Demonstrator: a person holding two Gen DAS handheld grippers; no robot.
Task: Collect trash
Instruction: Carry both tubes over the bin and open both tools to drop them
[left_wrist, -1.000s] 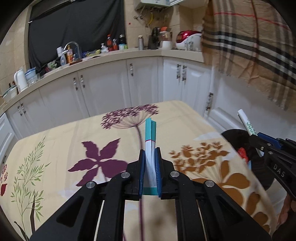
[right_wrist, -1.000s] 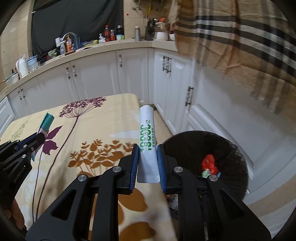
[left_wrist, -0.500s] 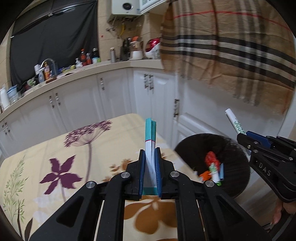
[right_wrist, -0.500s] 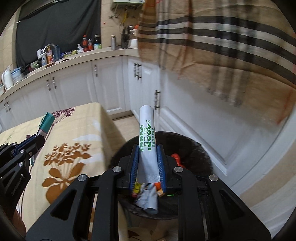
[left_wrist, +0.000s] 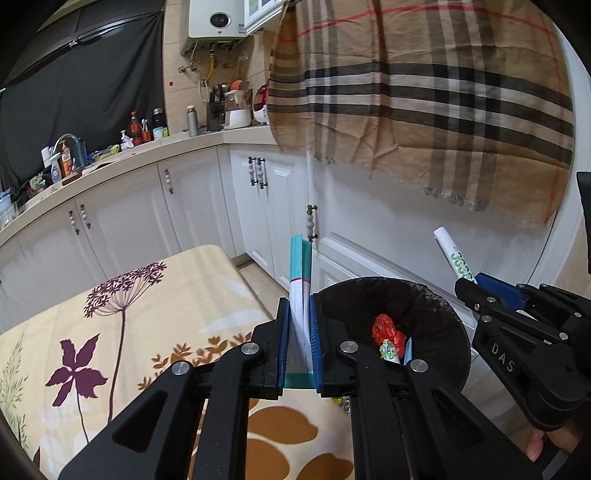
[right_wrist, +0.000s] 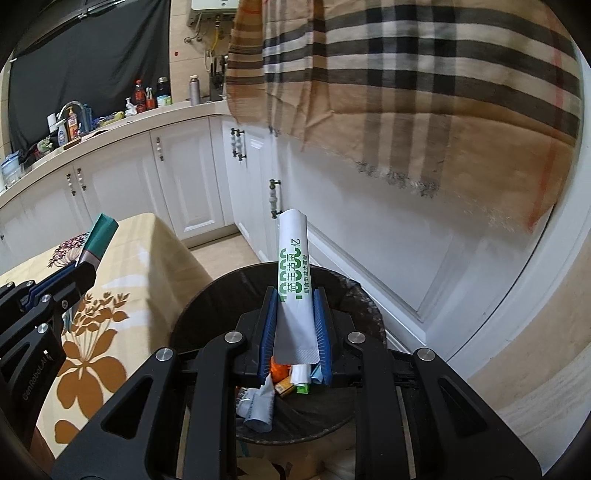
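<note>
My left gripper (left_wrist: 299, 314) is shut on a flat teal and white packet (left_wrist: 300, 266) that stands up between its blue pads, held over the table's right edge beside the black bin (left_wrist: 436, 321). My right gripper (right_wrist: 295, 299) is shut on a white sachet with green print (right_wrist: 293, 258), held directly above the bin (right_wrist: 207, 306). The bin holds a red wrapper (left_wrist: 384, 328) and several other scraps. In the left wrist view the right gripper (left_wrist: 466, 284) with its sachet (left_wrist: 452, 251) shows at the right; in the right wrist view the left gripper (right_wrist: 83, 271) with its packet (right_wrist: 98, 238) shows at the left.
The table has a cream cloth with flower prints (left_wrist: 110, 332). White cabinets (left_wrist: 177, 210) run behind under a counter crowded with bottles (left_wrist: 136, 129). A plaid cloth (left_wrist: 424, 92) hangs at the upper right. A bare tiled floor strip (right_wrist: 221, 251) lies between table and cabinets.
Both grippers have swung to the right, off the table toward the bin. The right gripper now hangs over the bin's mouth and the left reaches the table's edge. Both grips are unchanged.
</note>
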